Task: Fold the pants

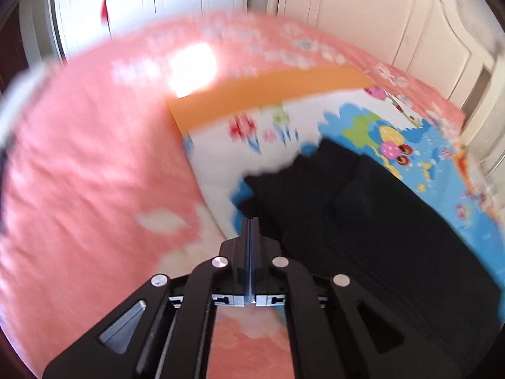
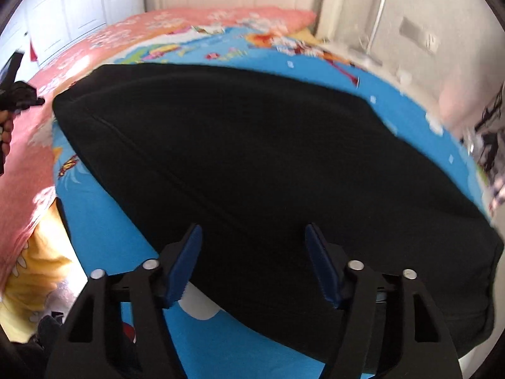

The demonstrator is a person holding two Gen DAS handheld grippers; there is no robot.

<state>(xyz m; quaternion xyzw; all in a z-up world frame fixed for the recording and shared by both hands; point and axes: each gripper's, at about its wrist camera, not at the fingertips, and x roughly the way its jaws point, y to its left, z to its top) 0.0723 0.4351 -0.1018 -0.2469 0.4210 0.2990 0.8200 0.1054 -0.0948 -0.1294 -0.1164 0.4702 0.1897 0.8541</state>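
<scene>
White wardrobes (image 1: pixel 151 0) behind, pink bed (image 1: pixel 79 164) below. Black pants (image 2: pixel 252 158) spread flat on cartoon blanket (image 2: pixel 104 221), likely for folding. Left gripper (image 1: pixel 251 221) jaws together, empty; right gripper (image 2: pixel 252 237) jaws apart above pants.

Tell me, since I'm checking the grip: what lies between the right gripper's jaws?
Only the black pants lying flat under the right gripper; its jaws stand apart, not pinching the fabric. That shows in the right wrist view.

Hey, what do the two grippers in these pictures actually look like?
Both are black, angular linkage frames with triangular cutouts and round silver pins at the joints. The left gripper has thin blue-edged fingers; the right gripper has broad dark blue pads. No cables or sleeves show.
</scene>
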